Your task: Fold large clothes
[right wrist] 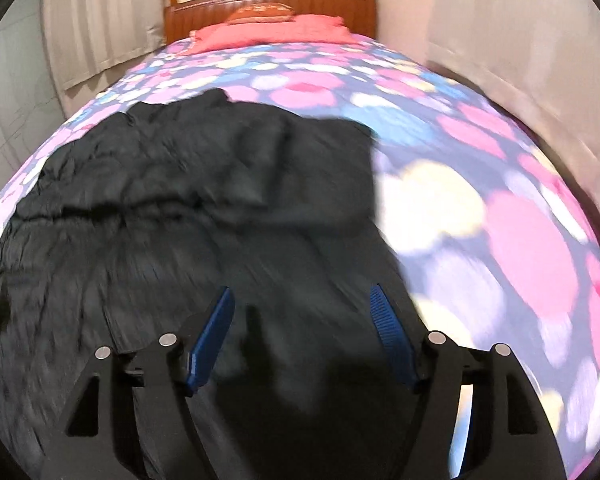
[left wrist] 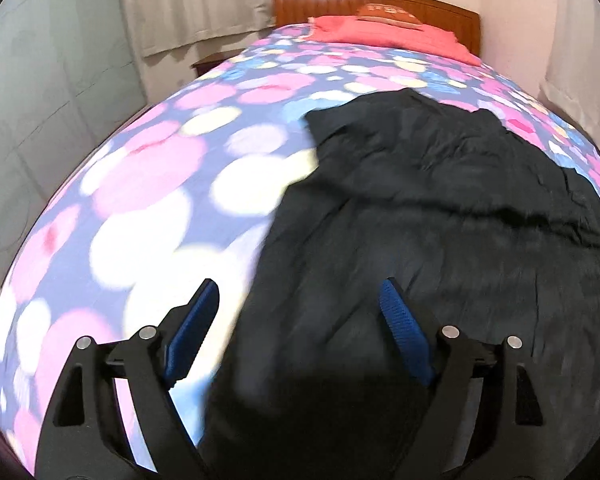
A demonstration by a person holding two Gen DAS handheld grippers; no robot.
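Left claw [left wrist: 296,300]: blue pads spread wide, nothing between them. It hangs over the near left edge of the dark garment [left wrist: 440,216], one pad above the flowered bedspread [left wrist: 148,184], the other above dark cloth. Whether either pad touches the fabric I cannot tell; the picture is blurred.

The garment lies spread over the near half of the bed, running from the foot edge up toward the middle. It is rumpled, with a ridge of creases across it and a bunched far end. A red pillow [left wrist: 392,36] sits at the wooden headboard [left wrist: 380,4], well apart from the cloth.

Right claw [right wrist: 302,304]: also wide open and empty, above the near right part of the garment [right wrist: 204,200], its right pad close to the cloth's right edge where the bedspread [right wrist: 480,208] shows.

Judgement: folding has not visibly begun; both claws look set to take the near hem. To do it well, each should come down on a single layer at its own corner, pinch at matching points, then draw the edge taut before lifting, so the creased middle flattens instead of folding in crooked. Thick, slack cloth may slip from a shallow pinch.
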